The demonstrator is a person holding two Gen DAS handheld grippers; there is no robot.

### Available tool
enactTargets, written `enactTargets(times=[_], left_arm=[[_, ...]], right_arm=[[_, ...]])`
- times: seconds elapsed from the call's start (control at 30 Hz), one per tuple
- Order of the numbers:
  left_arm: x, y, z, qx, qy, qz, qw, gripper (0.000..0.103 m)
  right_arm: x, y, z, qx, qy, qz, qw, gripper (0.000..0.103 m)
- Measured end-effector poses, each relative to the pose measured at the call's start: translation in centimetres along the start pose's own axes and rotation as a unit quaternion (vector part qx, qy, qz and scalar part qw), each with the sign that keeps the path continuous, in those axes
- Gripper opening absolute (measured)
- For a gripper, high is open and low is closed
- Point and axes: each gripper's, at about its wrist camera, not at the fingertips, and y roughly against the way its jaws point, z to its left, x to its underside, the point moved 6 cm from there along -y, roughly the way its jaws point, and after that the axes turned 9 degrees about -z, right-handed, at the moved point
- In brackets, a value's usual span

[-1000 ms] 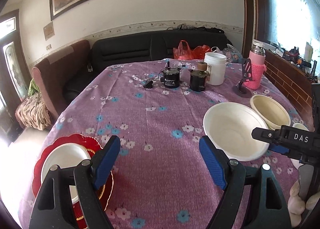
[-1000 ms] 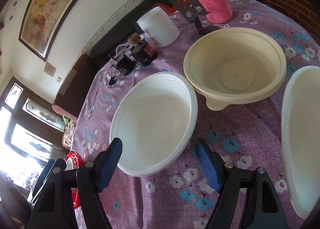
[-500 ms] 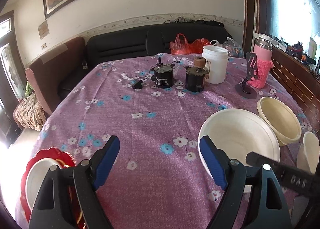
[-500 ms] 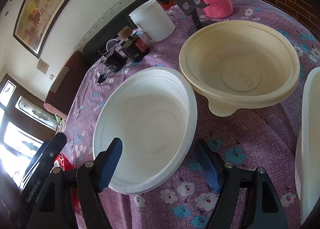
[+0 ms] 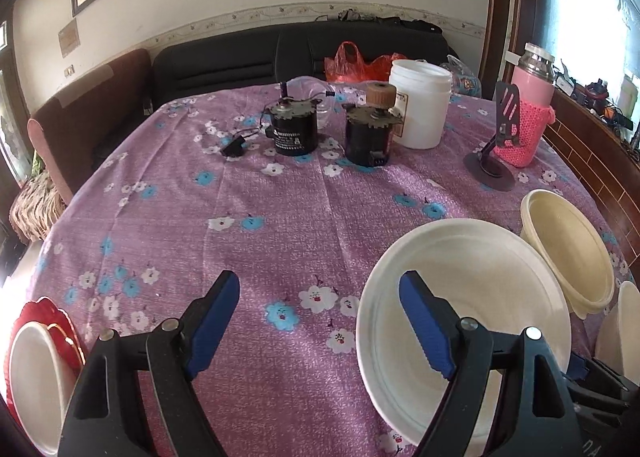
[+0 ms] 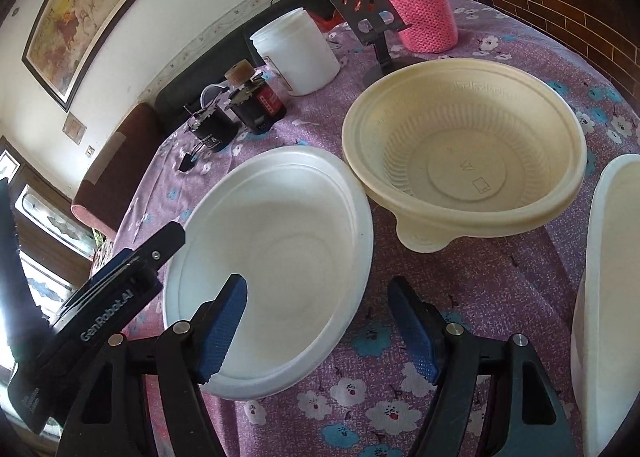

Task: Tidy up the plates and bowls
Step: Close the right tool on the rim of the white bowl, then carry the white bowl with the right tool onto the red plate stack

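Note:
A white bowl [image 5: 472,297] [image 6: 280,257] lies on the purple flowered tablecloth. My left gripper [image 5: 320,313] is open; its right finger reaches over the bowl's near left rim, its left finger is outside. My right gripper [image 6: 316,317] is open, with its left finger over the bowl's near rim. A cream bowl [image 6: 464,153] [image 5: 568,249] stands just right of the white bowl. Another white dish [image 6: 608,297] shows at the far right. A white bowl on a red plate [image 5: 44,337] sits at the table's near left edge.
At the back of the table stand two black motors [image 5: 292,129], a white tub [image 5: 420,113], a phone stand [image 5: 496,153] and a pink-sleeved flask [image 5: 532,109]. A sofa [image 5: 280,53] lies behind the table. The left gripper's body [image 6: 100,317] shows left of the white bowl.
My left gripper has moved right, from near the red plate to the white bowl. My right gripper has moved closer to the white and cream bowls.

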Motion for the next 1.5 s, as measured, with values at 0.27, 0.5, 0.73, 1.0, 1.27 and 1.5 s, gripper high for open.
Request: enactTargets(times=[0.27,0.5,0.73,1.0,1.27,1.5], left_arm=[[1.2,-2.2,-0.4,0.024,0.015,0.03,0.9991,0.081],[1.6,-3.1,-1.3,0.054,0.026,0.035,0.9976,0.081],[1.8,-2.8,-2.8,0.09,0.005,0.036,0.9952,0.025],[1.4,-1.3,-2.3,0.098,0.006,0.011,0.9951,0.021],[1.1,0.6,-1.6,0.096,0.01,-0.012,0.9952,0.02],[0.7,2.9,-0.7,0.076,0.011,-0.043,0.9961,0.02]], right_arm=[[-0.2,-0.3,-0.1,0.021,0.012,-0.011,1.0,0.065],[0.1,-0.9,-0.1,0.025,0.015,-0.005,1.0,0.054],[0.5,-1.3,0.2,0.023,0.021,-0.001,0.999,0.033],[0.6,-1.1,0.2,0.029,0.029,-0.012,0.999,0.024],[0.6,-0.4,0.9,0.019,0.041,-0.027,0.999,0.02],[0.9,0.3,1.9,-0.002,0.05,-0.034,0.998,0.02]])
